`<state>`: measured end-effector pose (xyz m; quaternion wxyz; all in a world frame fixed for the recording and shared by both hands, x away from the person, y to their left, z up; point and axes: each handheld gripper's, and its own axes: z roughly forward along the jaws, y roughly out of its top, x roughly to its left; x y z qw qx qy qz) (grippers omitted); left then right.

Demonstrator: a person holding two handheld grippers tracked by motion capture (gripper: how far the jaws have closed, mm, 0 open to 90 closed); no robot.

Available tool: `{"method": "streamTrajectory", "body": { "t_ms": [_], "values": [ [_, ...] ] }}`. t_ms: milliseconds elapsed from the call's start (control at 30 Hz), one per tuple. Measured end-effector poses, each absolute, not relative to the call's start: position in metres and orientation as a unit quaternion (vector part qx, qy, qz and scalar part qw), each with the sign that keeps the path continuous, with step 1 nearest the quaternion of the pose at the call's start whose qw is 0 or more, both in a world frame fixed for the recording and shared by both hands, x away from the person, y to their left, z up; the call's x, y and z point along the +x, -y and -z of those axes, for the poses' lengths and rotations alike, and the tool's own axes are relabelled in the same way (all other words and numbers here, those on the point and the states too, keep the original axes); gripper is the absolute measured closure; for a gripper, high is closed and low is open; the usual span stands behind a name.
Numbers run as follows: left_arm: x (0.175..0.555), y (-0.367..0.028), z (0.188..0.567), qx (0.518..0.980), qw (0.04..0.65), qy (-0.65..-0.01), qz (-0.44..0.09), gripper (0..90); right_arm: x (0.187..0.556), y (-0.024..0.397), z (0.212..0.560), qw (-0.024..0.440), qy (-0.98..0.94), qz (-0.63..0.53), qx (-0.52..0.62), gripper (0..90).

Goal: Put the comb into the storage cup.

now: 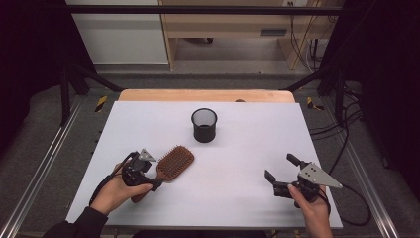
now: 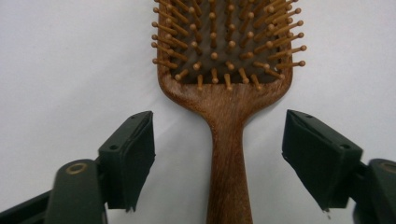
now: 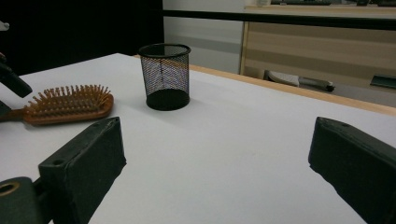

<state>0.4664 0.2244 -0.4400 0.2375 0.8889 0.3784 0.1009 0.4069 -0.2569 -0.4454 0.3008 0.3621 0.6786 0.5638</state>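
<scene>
A brown wooden paddle hairbrush [image 1: 173,162] lies bristles-up on the white table [image 1: 247,144], left of centre. My left gripper [image 1: 150,171] is at its handle. In the left gripper view the hairbrush [image 2: 229,107] handle runs between the two jaws of the left gripper [image 2: 218,123], with a gap on each side, so the pads do not touch it. My right gripper [image 1: 280,166] stands open at the front right with nothing between its jaws. In the right gripper view the right gripper [image 3: 217,130] faces the hairbrush [image 3: 65,105] at far left.
A black mesh cup [image 1: 204,125] stands upright behind the table's centre; the same cup [image 3: 165,77] is just right of the brush in the right gripper view. Beyond the table's wooden far edge [image 1: 205,95] are cabinets, cables and dark frame rails.
</scene>
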Motion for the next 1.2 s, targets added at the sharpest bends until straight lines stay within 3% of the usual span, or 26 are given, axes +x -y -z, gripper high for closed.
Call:
{"method": "streamTrajectory", "body": {
  "t_ms": [433,767,1200],
  "values": [
    [0.4690,-0.2168,0.4445,0.903,0.214,-0.366,-0.070,54.8,0.4072,0.2565,0.4457,0.299,-0.681,-0.563,0.362,3.8],
    [0.4721,-0.2179,0.4461,0.904,0.201,-0.368,-0.078,63.0,0.4075,0.2572,0.4462,0.297,-0.681,-0.563,0.363,3.8],
    [0.4720,-0.2152,0.4502,0.911,0.185,-0.360,-0.079,66.2,0.4085,0.2567,0.4470,0.295,-0.682,-0.561,0.364,3.8]
  ]
}}
